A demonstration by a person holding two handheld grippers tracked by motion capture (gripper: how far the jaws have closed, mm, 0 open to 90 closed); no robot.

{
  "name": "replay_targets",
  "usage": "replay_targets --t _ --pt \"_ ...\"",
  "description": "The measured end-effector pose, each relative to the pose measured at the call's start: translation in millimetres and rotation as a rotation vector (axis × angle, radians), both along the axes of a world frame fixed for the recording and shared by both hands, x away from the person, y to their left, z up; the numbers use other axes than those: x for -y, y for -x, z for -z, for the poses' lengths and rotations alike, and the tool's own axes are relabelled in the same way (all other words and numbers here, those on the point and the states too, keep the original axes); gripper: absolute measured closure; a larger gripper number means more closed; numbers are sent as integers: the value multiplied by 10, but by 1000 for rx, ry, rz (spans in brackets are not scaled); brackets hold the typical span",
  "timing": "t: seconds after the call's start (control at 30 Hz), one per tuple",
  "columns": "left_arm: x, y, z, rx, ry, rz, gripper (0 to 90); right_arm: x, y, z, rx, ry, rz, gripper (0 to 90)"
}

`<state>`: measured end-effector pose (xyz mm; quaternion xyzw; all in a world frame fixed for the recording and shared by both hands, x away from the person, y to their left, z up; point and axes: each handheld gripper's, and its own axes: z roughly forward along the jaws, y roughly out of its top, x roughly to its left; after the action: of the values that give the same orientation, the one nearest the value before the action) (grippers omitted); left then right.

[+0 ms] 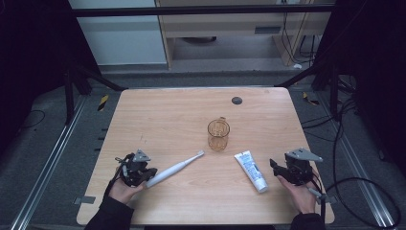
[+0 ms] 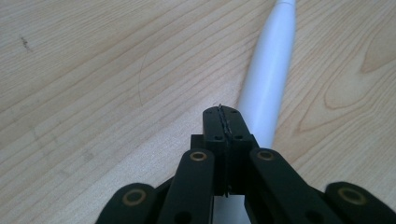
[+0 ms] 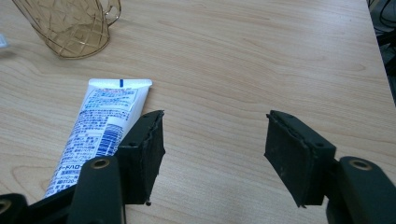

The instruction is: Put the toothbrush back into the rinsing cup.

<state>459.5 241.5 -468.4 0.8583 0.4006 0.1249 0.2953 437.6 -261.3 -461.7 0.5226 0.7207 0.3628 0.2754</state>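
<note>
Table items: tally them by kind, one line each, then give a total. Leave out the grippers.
Electric toothbrush, white: 1
Toothpaste tube, white with blue print: 1
Amber glass cup with handle: 1
Small dark round disc near the far edge: 1
Total: 4

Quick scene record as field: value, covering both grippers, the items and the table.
left gripper: shut, nothing between the jaws, beside the toothbrush handle
right gripper: open, nothing between the jaws, next to the toothpaste tube
electric toothbrush: white, lying flat, head toward the cup
toothpaste tube: lying flat
cup: amber, clear, upright, with a handle
table: light wood
</note>
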Motion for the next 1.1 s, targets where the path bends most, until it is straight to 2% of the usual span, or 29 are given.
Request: replay_targets --t 0.37,0.5,0.63,0.7,0.93,1.1 --pt "-13 54 3 2 3 -4 897 7 2 -3 2 -3 -1 371" --pt "-32 46 -52 16 15 -12 896 13 2 -4 3 -3 0 371" --pt "-40 12 -177 57 39 -33 882 34 0 -4 5 2 3 369" --pt "-39 3 -201 62 46 -40 875 39 4 -8 3 -3 6 368" --pt "-15 -87 -350 106 71 -72 777 92 2 -20 4 -12 18 366" --pt "14 -155 -438 119 84 -84 710 117 1 -37 10 -9 23 364"
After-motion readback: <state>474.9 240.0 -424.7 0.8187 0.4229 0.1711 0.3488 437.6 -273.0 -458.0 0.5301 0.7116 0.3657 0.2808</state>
